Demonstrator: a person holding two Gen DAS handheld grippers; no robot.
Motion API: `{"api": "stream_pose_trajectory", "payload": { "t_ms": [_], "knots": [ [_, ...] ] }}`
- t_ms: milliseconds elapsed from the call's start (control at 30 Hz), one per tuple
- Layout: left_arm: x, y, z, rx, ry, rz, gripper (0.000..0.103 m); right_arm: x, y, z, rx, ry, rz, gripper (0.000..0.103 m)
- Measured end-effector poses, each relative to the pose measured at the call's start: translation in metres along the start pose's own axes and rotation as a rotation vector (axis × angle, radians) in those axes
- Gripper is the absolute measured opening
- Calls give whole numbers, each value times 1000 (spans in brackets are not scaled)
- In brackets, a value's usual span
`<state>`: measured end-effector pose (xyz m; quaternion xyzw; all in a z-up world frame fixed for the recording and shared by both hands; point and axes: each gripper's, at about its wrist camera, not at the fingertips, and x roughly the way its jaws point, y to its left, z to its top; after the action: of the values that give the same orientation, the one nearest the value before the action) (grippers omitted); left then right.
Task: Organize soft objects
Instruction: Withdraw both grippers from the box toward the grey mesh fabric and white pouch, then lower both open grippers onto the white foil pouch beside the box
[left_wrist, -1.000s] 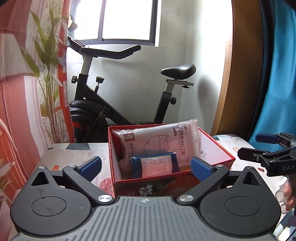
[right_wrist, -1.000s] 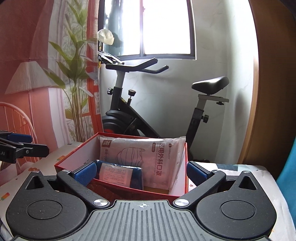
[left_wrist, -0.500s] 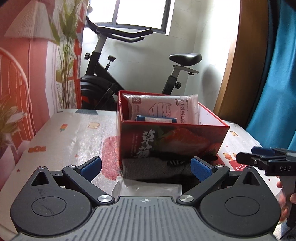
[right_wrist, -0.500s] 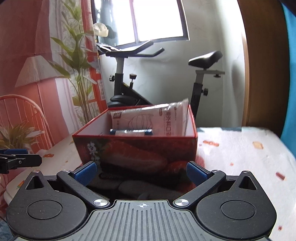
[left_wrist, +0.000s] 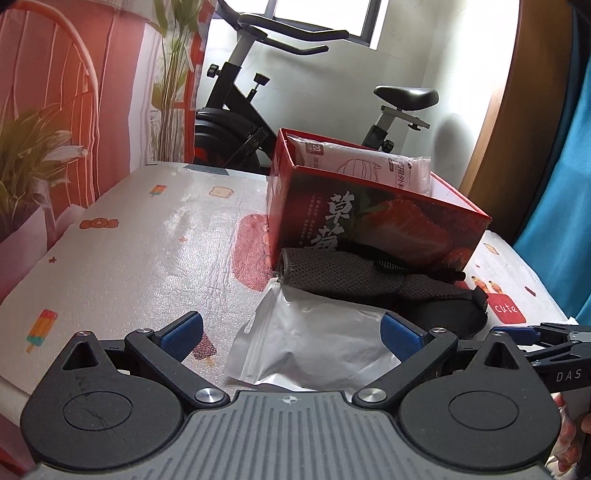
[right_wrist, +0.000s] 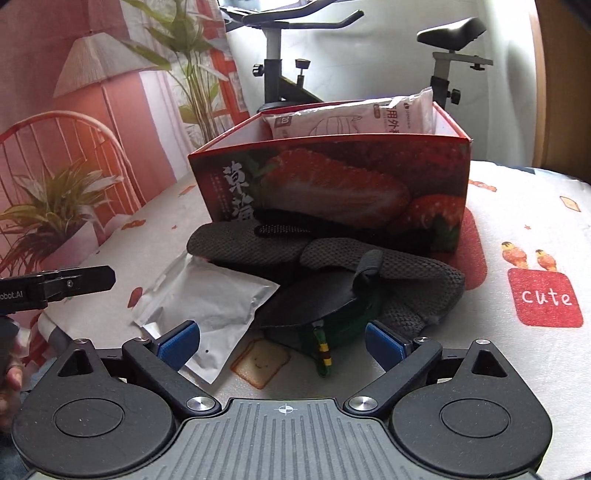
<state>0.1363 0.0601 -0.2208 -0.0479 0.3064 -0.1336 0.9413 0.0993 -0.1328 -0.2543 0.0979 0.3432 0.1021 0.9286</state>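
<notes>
Both grippers have dropped from above the red box (right_wrist: 332, 184) to the pile before it. The left gripper (left_wrist: 291, 334), jaws apart, frames a silver pouch (left_wrist: 314, 343). The right gripper (right_wrist: 282, 341), empty and closing, faces a grey mesh glove (right_wrist: 406, 280), suggesting pickups next.

My left-hand black two-finger gripper (left_wrist: 291, 332) is showing a ribbed grey plastic body, two round black discs, silver screws at the linkage pivots and blue rubber pads (left_wrist: 183, 332). My right-hand black two-finger gripper (right_wrist: 282, 341) is looking identical from its own camera; from the side its arm is showing white lettering.
</notes>
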Motion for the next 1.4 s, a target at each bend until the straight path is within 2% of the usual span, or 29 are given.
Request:
{"api": "stream_pose_trajectory", "payload": {
  "t_ms": [200, 433, 600, 733, 1033, 1100, 1133, 1400],
  "knots": [
    [8, 2, -5, -17, 37, 1, 103, 17, 0, -5, 38, 71, 51, 83],
    [17, 9, -8, -43, 64, -5, 100, 32, 12, -9, 2, 121, 103, 65],
    [34, 21, -5, -107, 109, -11, 79, 45, 18, -8, -24, 141, 125, 55],
    [54, 28, -1, -143, 140, -16, 71, 57, 22, -7, -32, 150, 139, 44],
    [86, 30, 10, -169, 169, -43, 69, 67, 25, -5, -36, 139, 154, 42],
    [92, 28, 8, -172, 181, -48, 62, 66, 24, -6, -35, 137, 156, 42],
    [94, 26, 7, -176, 188, -56, 62, 66, 24, -6, -33, 137, 157, 41],
    [82, 6, -7, -149, 197, -146, 57, 58, 17, -10, -18, 125, 149, 41]
  ]
}}
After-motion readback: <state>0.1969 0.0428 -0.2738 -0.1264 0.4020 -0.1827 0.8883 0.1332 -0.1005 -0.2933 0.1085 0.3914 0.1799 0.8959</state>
